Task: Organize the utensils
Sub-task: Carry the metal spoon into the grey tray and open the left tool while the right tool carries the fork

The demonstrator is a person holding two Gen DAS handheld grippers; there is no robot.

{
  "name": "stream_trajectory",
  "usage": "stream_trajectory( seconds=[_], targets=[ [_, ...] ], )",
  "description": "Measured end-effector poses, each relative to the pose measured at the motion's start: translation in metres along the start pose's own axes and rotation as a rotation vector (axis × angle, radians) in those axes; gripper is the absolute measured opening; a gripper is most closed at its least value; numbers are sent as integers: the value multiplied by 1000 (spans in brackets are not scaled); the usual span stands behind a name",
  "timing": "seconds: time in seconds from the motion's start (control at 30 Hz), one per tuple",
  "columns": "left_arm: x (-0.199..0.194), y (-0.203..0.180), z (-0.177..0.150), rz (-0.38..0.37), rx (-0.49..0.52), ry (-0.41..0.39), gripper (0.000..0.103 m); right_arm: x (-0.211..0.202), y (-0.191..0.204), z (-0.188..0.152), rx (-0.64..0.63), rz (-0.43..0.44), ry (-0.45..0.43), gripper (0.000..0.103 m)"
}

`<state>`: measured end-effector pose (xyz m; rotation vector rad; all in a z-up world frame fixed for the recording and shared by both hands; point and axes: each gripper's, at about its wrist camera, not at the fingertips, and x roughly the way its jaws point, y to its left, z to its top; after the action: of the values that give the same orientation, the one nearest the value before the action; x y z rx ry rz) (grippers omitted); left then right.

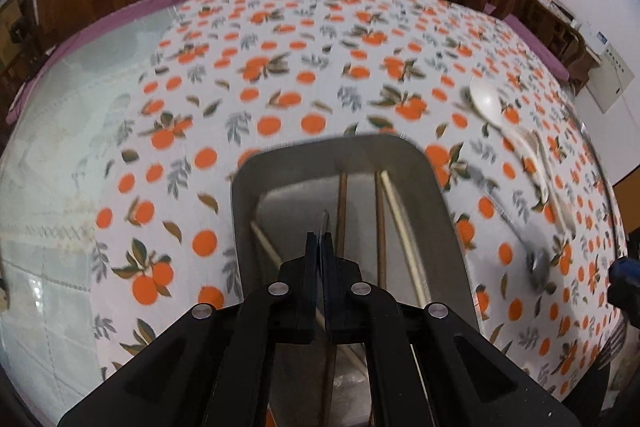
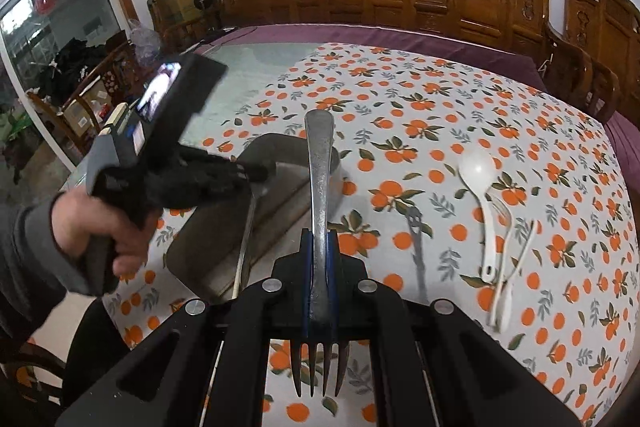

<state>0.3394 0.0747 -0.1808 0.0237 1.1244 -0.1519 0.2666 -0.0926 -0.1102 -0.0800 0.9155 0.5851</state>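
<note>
So I have a metal fork (image 2: 320, 187) pinched in my right gripper (image 2: 320, 239). The two pads press on the fork's neck, with the handle sticking out ahead and the prongs pointing back toward me. I think holding it near the neck keeps it from swinging, and the long handle can go into the tray first.

The metal tray (image 1: 436, 195) is where the utensils go. It sits on the tablecloth (image 1: 280, 67) with the oranges on it. Some chopsticks (image 1: 342, 203) already lie inside, all pointing the long way, so I guess the fork should lie that way too.

My left gripper (image 1: 320, 239) is pressed together, right over the tray. A thin dark tip pokes out just past its pads, but I cannot tell if that is something it holds or just a stick in the tray below. It points steeply down into the tray.

In the right view my left hand (image 2: 100, 231) grips its tool from the side, next to the tray. My right gripper tilts down too, aiming the fork handle at the tray's near corner.

Still out on the cloth, well apart from the tray, are a white spoon (image 2: 480, 187), a clear plastic utensil (image 2: 508, 267) touching it, and a dark metal utensil (image 2: 416, 247) between them and the tray.
</note>
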Motion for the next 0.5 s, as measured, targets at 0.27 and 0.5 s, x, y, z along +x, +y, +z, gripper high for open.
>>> stream_trajectory(
  seconds=[0.27,0.5],
  targets=[
    [-35,25,-9,-30,-55,-66,30,17,17,9,25,28,11,8],
    [-88,57,-29,19,-79,-162,51,51,39,21,66,86,34,8]
  ],
)
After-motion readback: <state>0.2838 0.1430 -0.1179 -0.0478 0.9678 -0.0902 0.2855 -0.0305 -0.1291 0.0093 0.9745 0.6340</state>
